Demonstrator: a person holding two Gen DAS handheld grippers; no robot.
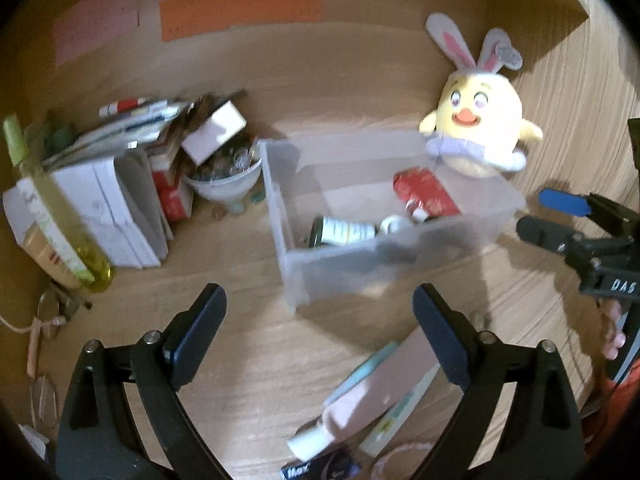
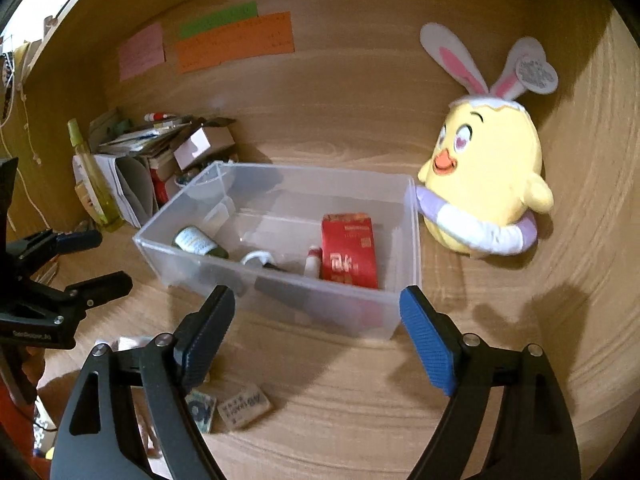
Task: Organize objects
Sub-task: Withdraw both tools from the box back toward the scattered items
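A clear plastic bin (image 1: 400,268) (image 2: 280,296) sits on the wooden desk. It holds a red packet (image 2: 350,250), a small dark bottle (image 2: 198,242), a white ring-shaped item (image 2: 258,258) and a small tube (image 2: 313,260). My left gripper (image 1: 320,316) is open and empty, just short of the bin's near corner. My right gripper (image 2: 318,320) is open and empty, in front of the bin's near wall. It also shows in the left wrist view (image 1: 548,216) beside the bin's right end. A pink tube (image 1: 360,396) lies near my left gripper.
A yellow chick plush with bunny ears (image 1: 478,128) (image 2: 486,184) leans against the bin's far right corner. A cluttered pile of boxes and papers (image 1: 132,184) (image 2: 148,160), a yellow-green bottle (image 1: 52,204) and a bowl (image 1: 224,184) stand at the left. Small cards (image 2: 240,404) lie near my right gripper.
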